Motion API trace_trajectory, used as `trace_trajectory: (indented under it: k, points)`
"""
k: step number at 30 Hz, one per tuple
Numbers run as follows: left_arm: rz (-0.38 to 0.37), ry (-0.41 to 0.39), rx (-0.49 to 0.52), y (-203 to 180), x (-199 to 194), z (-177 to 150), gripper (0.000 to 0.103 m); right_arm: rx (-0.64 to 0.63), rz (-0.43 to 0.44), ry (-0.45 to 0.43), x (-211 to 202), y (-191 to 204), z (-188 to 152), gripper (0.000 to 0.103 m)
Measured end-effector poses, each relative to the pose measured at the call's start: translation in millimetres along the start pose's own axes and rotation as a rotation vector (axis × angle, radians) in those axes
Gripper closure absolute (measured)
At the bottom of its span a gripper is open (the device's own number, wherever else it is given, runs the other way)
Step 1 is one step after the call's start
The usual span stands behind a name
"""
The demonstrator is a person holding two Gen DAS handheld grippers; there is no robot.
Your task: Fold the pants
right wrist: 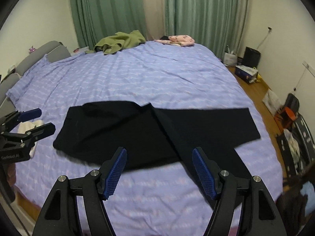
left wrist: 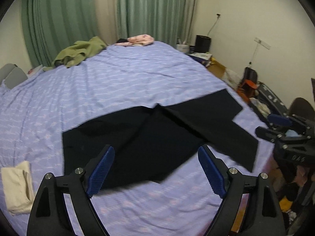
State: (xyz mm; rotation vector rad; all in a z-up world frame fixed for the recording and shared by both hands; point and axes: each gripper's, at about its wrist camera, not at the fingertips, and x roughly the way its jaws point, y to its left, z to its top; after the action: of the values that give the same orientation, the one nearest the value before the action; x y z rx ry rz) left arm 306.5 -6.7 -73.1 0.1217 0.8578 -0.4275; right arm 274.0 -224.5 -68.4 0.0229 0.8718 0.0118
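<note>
While the pants (right wrist: 137,133) lie spread on the bed (right wrist: 157,74) with both legs splayed, the left gripper (left wrist: 155,167) and right gripper (right wrist: 159,169) hover empty, jaws apart; grabbing 1 layer could skew the fold.

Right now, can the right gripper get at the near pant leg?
Probably yes: the right gripper is open and empty above the black pants, and only bare bedsheet lies before the leg.

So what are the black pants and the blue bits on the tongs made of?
The pants look like thin woven cloth, matte and smooth: they lie flat with a sharp crease. The blue pads look like rubber or plastic with a bumpy grid, probably for gripping; the frames leave that open.
</note>
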Motion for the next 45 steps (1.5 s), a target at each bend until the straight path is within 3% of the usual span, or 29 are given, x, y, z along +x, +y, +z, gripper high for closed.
trace_trajectory:
  k: [8, 16, 21, 32, 38, 42, 43, 44, 45]
  points:
    - [0.071, 0.057, -0.050, -94, 12, -29, 0.016, -0.048, 0.033, 0.062, -18, -61, -48, 0.033]
    - [0.188, 0.144, -0.224, -181, 38, -75, 0.016, -0.289, 0.092, 0.116, 5, -130, -95, 0.033]
    - [0.241, 0.199, -0.224, -217, 64, -100, 0.016, -0.326, 0.125, 0.168, 27, -159, -124, 0.033]
    - [0.263, 0.339, -0.215, -233, 125, -124, 0.016, -0.329, 0.124, 0.356, 117, -174, -186, 0.033]
    - [0.264, 0.361, -0.153, -227, 138, -127, 0.016, -0.373, 0.051, 0.400, 163, -160, -205, 0.034]
    - [0.234, 0.348, -0.130, -218, 138, -120, 0.016, -0.381, -0.013, 0.413, 180, -160, -203, 0.072]
    - [0.225, 0.339, -0.122, -217, 137, -118, 0.016, -0.356, -0.004, 0.420, 180, -164, -199, 0.090]
    - [0.214, 0.325, -0.113, -215, 136, -113, 0.016, -0.327, 0.007, 0.421, 176, -168, -194, 0.096]
    - [0.210, 0.316, -0.107, -213, 135, -110, 0.016, -0.309, -0.007, 0.409, 171, -171, -189, 0.096]
